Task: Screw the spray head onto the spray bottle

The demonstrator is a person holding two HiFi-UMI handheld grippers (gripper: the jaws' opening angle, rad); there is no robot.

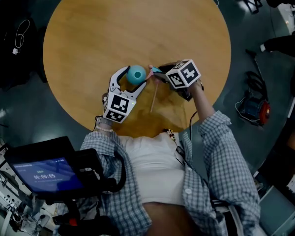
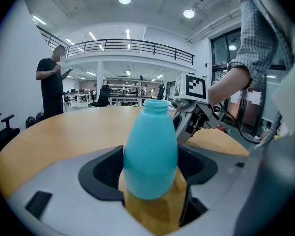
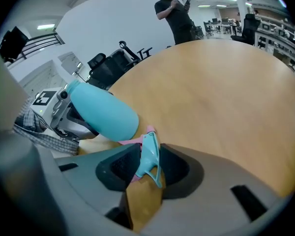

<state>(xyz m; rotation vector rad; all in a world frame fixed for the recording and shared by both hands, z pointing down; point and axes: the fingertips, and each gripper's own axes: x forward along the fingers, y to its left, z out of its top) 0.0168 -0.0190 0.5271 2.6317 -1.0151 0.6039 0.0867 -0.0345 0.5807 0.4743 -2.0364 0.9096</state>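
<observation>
A turquoise spray bottle point(image 1: 135, 74) point(image 2: 150, 151) stands upright on the round wooden table point(image 1: 137, 23), its neck bare. My left gripper point(image 1: 130, 80) point(image 2: 151, 170) is shut on its lower body, pads pressing both sides. The spray head point(image 1: 155, 71) point(image 3: 150, 156), a turquoise trigger with a pink part, sits between the pads of my right gripper point(image 1: 161, 73) point(image 3: 148, 167), which is shut on it. Its thin pink tube point(image 1: 155, 96) hangs down over the table. The head is just right of the bottle point(image 3: 101, 113), close to its side. The left gripper point(image 3: 64, 114) shows behind the bottle.
A person in dark clothes point(image 2: 51, 87) point(image 3: 174, 14) stands beyond the table's far edge. Office chairs point(image 3: 113, 60) stand nearby. A device with a lit screen point(image 1: 46, 173) sits at lower left, and cables and gear point(image 1: 253, 109) lie on the floor at right.
</observation>
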